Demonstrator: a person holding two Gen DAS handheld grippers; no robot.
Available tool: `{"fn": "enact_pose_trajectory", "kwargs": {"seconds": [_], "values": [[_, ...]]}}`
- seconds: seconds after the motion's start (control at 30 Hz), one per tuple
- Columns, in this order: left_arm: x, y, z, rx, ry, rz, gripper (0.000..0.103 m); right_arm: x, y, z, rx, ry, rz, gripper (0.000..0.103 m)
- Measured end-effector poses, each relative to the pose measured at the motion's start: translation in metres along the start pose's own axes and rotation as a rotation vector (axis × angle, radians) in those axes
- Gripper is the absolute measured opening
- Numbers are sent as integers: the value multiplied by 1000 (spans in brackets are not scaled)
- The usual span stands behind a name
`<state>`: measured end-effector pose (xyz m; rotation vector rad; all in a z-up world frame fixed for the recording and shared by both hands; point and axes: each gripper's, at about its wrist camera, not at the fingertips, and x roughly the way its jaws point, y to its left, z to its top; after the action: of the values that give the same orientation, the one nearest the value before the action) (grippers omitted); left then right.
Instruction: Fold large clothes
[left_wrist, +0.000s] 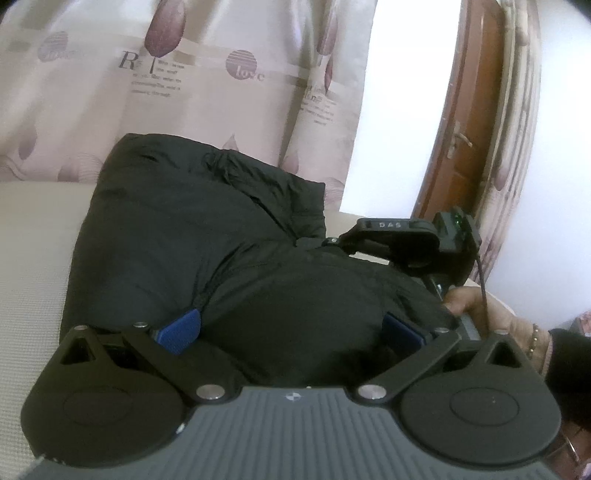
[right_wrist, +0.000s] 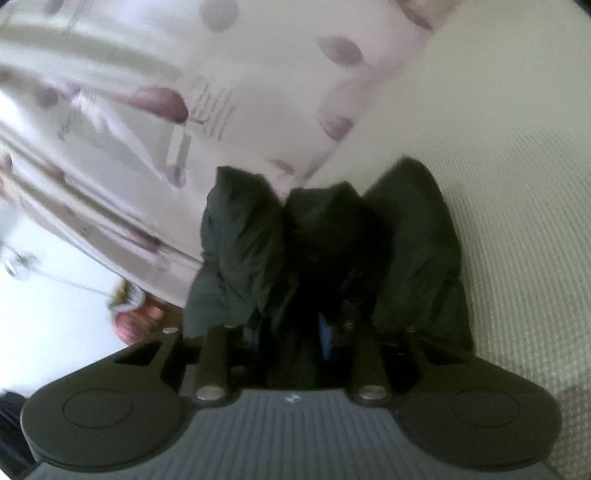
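Two grippers are working on one black padded jacket. Left gripper: its blue pads are standing wide apart, with a bulging fold of the jacket filling the space between them; whether the pads are pressing on the cloth cannot be told. Right gripper: its jaws are drawn close together and are clamping a bunched ridge of the same jacket, with only a sliver of one blue pad showing through the dark fabric. Seen from the left wrist, the right gripper is lying at the jacket's right edge, with the person's hand gripping its handle. Beneath, the jacket is resting in a rumpled heap on a cream textured surface. Behind it, a pale curtain printed with mauve leaves and lettering is hanging, beside a brown wooden door.
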<state>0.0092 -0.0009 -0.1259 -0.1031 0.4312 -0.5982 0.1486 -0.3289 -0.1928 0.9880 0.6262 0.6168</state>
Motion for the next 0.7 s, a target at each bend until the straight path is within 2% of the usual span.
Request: {"fn": "enact_pose_trajectory", "kwargs": {"seconds": [0.07,0.2,0.23,0.33,0.47,0.5,0.53,0.57,0.7], "values": [[2,3,2,-1,-2,0,103,-7,4,2,-11,-12,-8,35],[3,3,3,-7,-1,0,103,-32,42,16,-168,-102,-118,69],[3,3,2,-6,-1,0,103,-38,55,20,-223,-126,-138,73],[2,2,2,-2,-2,1,103,-41,94,30,-378,-141,-204,83],[2,0,0,5,-5,8,103,-4,126,30,-571,-91,-358,83],[2,0,-2,8,-7,9,103,10,129,28,-617,-72,-396,69],[1,-1,-3,12,-8,10,103,20,128,28,-625,-48,-412,23],[1,-1,-3,14,-8,10,103,28,126,27,-621,-23,-441,13],[-1,2,-2,-2,-2,-17,103,14,125,8,-683,-103,-479,9]]}}
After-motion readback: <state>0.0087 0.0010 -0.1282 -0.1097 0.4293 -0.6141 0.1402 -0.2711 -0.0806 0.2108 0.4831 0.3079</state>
